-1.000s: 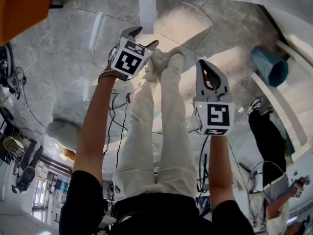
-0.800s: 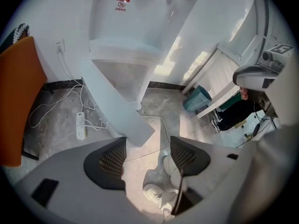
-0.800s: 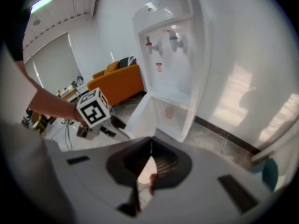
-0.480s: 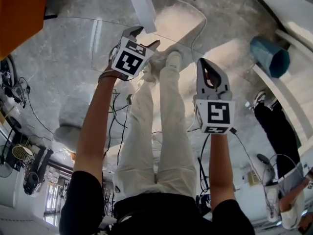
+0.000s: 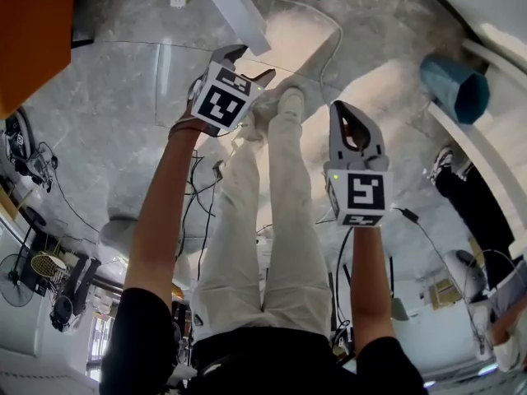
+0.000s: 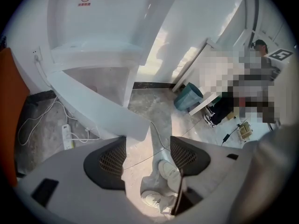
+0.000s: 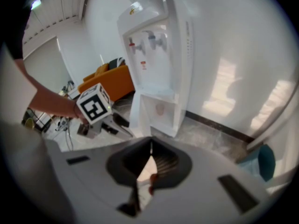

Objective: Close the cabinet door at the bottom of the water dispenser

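Your left gripper [image 6: 147, 154] holds its jaws apart with nothing between them, near the edge of the cabinet door [image 6: 96, 102], which stands swung open at the foot of the water dispenser [image 7: 158, 48]. Your right gripper [image 7: 150, 160] has its jaws together and empty, farther back from the dispenser.

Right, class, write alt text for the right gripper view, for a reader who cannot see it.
A tall white water dispenser stands against a white wall, its white bottom cabinet door hanging open. The left hand-held gripper hovers near that door; the right hand-held gripper fills the foreground, jaws shut and empty.
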`<state>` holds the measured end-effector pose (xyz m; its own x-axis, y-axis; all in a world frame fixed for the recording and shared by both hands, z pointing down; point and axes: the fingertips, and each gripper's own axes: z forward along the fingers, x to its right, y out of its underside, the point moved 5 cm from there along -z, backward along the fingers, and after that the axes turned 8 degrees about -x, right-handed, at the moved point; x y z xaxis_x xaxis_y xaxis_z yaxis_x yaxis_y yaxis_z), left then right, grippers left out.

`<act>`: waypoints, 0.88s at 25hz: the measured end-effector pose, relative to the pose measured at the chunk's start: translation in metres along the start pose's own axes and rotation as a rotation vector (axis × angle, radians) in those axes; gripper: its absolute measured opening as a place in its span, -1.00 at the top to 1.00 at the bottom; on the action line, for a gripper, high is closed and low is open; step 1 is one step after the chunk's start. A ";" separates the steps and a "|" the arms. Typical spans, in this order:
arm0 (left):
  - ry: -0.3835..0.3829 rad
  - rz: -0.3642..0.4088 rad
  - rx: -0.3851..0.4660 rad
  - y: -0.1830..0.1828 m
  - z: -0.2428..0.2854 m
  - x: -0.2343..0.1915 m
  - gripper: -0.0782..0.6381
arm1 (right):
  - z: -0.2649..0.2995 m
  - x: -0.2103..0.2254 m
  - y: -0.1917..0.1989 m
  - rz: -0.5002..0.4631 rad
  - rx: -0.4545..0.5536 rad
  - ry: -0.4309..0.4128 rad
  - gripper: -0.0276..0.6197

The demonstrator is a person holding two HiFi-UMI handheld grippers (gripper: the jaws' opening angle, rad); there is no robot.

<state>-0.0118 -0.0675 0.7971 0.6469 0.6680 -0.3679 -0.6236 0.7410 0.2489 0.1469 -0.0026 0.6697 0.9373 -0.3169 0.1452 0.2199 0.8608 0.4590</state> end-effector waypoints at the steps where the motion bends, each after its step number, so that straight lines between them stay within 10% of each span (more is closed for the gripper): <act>1: 0.002 0.006 0.002 -0.002 0.001 0.001 -0.04 | 0.000 0.001 0.000 0.003 0.002 0.002 0.81; 22: 0.017 0.028 0.030 -0.060 0.026 0.013 -0.04 | -0.003 0.040 0.011 0.050 0.007 0.046 0.81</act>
<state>0.0458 -0.1018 0.8007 0.6213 0.6876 -0.3758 -0.6277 0.7238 0.2864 0.1874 -0.0048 0.6779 0.9586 -0.2545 0.1279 0.1706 0.8725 0.4579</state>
